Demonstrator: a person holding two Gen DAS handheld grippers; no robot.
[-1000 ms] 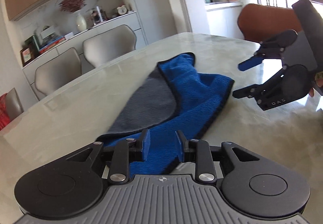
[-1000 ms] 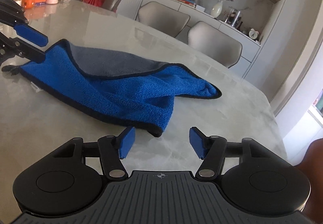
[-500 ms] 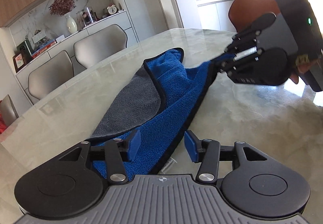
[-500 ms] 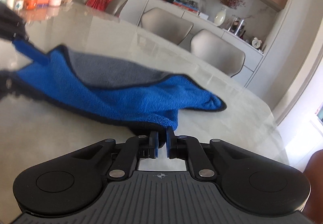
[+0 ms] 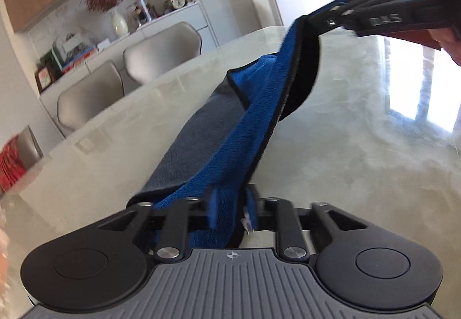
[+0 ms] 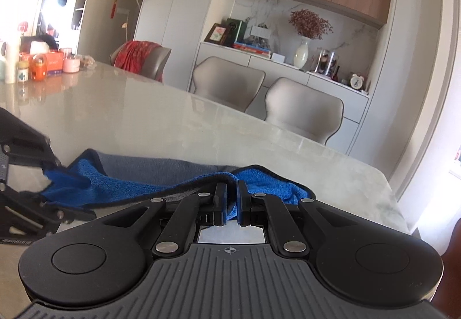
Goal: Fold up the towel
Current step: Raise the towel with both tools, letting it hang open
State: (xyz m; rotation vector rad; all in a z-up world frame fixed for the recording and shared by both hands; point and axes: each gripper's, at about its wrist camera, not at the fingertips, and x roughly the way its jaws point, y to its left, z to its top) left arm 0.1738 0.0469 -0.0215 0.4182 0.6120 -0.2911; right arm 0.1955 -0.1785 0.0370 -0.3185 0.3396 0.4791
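1. Left wrist view: the left hand-held gripper (image 5: 230, 211) is clamped on the near end of the blue towel (image 5: 230, 146). The towel runs as a taut, raised band to the right hand-held gripper (image 5: 322, 21) at upper right, which pinches its far corner. Its grey underside shows along the left edge. A fold of it sags toward the worktop (image 5: 360, 132) (whether it touches is hard to tell).

2. As I judge it, the task is at an early stage: both ends are gripped and lifted, but no neat fold is laid down yet. Bringing one edge over the other and smoothing it flat is all still to do.

3. Right wrist view: the right hand-held gripper (image 6: 229, 205) has its fingers drawn together on a bunch of blue towel (image 6: 129, 186). The rest lies low over the worktop (image 6: 173, 117) toward the left hand-held gripper (image 6: 50, 167) at the left edge, which holds the other end.

4. Containers: jars and tubs (image 6: 43, 65) stand at the far left end of the worktop (contents too small to tell). A white vase (image 6: 301, 55) on the sideboard holds dried reddish flowers.
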